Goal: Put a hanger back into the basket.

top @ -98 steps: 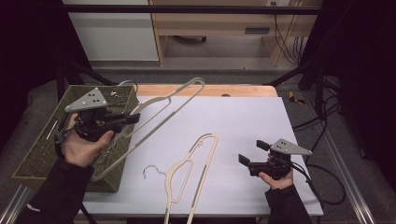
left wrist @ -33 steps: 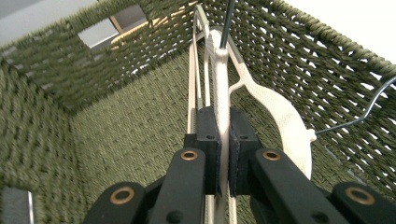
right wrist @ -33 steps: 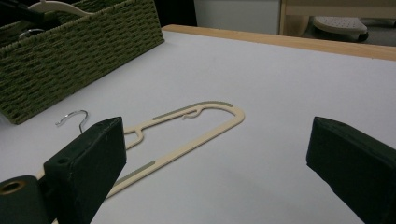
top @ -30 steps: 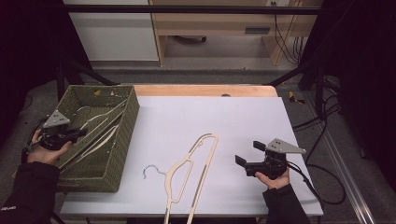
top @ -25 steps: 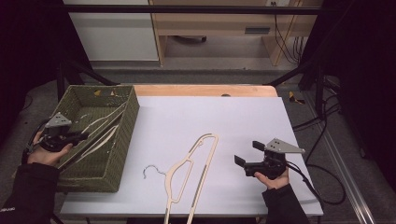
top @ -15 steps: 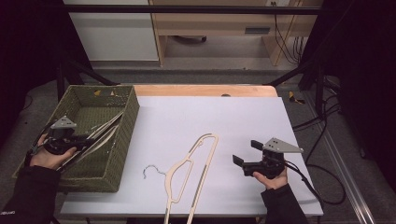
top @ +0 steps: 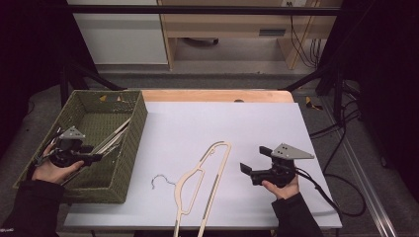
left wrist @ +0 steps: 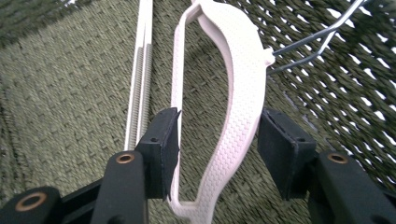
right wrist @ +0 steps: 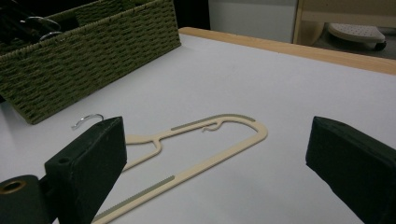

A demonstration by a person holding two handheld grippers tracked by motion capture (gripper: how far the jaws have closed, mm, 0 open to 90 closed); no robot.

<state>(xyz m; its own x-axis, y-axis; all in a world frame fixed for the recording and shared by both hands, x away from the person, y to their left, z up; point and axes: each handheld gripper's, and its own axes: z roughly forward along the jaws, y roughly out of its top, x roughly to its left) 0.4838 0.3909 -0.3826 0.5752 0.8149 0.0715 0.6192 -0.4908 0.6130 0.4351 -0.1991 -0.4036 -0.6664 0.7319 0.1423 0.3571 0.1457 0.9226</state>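
Releasing white hanger (left wrist: 233, 93) into woven basket (top: 133, 143), left hand-held gripper (left wrist: 219, 140) jaws just opening around it; next, right hand-held gripper (top: 252, 170), spread empty, onto beige hanger (top: 202, 185).

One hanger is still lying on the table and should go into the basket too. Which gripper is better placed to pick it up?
Probably the right gripper: it hovers open beside the beige hanger on the table. The left gripper is over the basket, jaws just opening around the white hanger.

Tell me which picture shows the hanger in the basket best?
The left gripper view: the white hanger lies close up on the basket's woven floor, between the left gripper's parted fingers. The high view shows it small inside the basket; the right gripper view shows just metal hooks above the rim.
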